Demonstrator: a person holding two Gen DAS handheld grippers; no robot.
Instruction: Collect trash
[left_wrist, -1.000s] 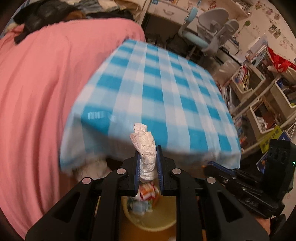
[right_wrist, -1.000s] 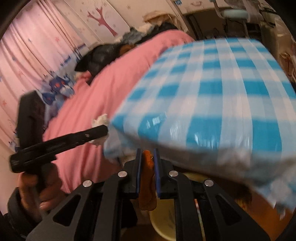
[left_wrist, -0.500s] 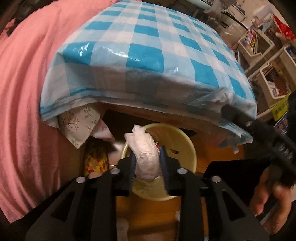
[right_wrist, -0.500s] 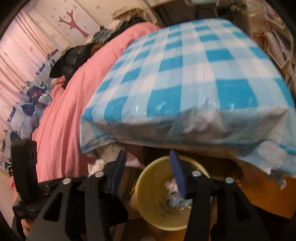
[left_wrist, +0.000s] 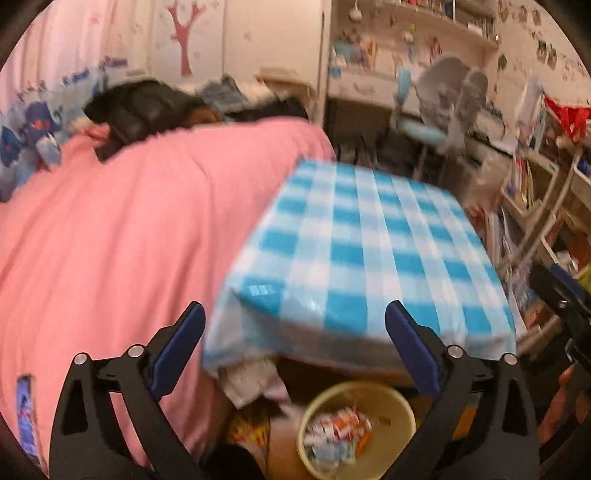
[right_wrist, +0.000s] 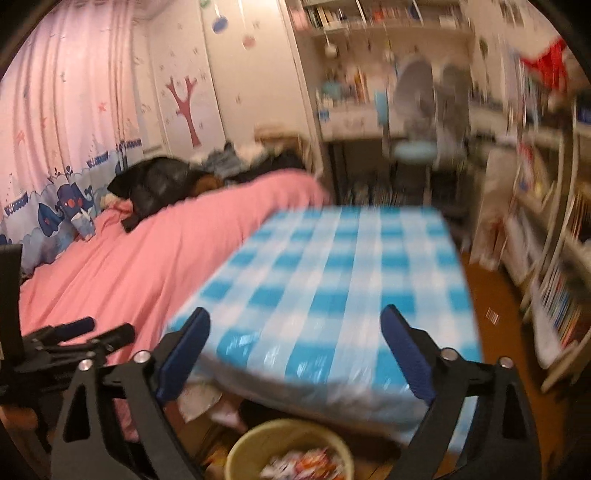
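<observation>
Below the near edge of the table (left_wrist: 369, 236), on the wooden floor: a round yellow bin (left_wrist: 360, 428), mouth up, partly tucked under the overhanging blue-and-white checked cloth. Inside it, a heap of crumpled trash (left_wrist: 338, 432), red, white and pale blue wrappers; too jumbled and blurred to give any one piece a long axis or a heading. Seen again at the bottom of the right wrist view, bin (right_wrist: 288, 454) with the same wrappers (right_wrist: 303, 467) showing just over its rim.

Above the bin, left hand-held gripper (left_wrist: 293, 349), jaws opening wide, nothing between them but the table's near edge behind. Right hand-held gripper (right_wrist: 295, 349) likewise opening wide, nothing held.

Along the table's left edge, a bed under a pink cover (left_wrist: 129, 240), dark clothes (left_wrist: 140, 107) piled at its far end. Under the table's near left corner, a pale floral cloth (left_wrist: 251, 380) hanging just beside the bin. Beyond the far edge, a desk chair (left_wrist: 436, 114); off the right edge, shelves of books (right_wrist: 554, 295). Much motion blur throughout.
</observation>
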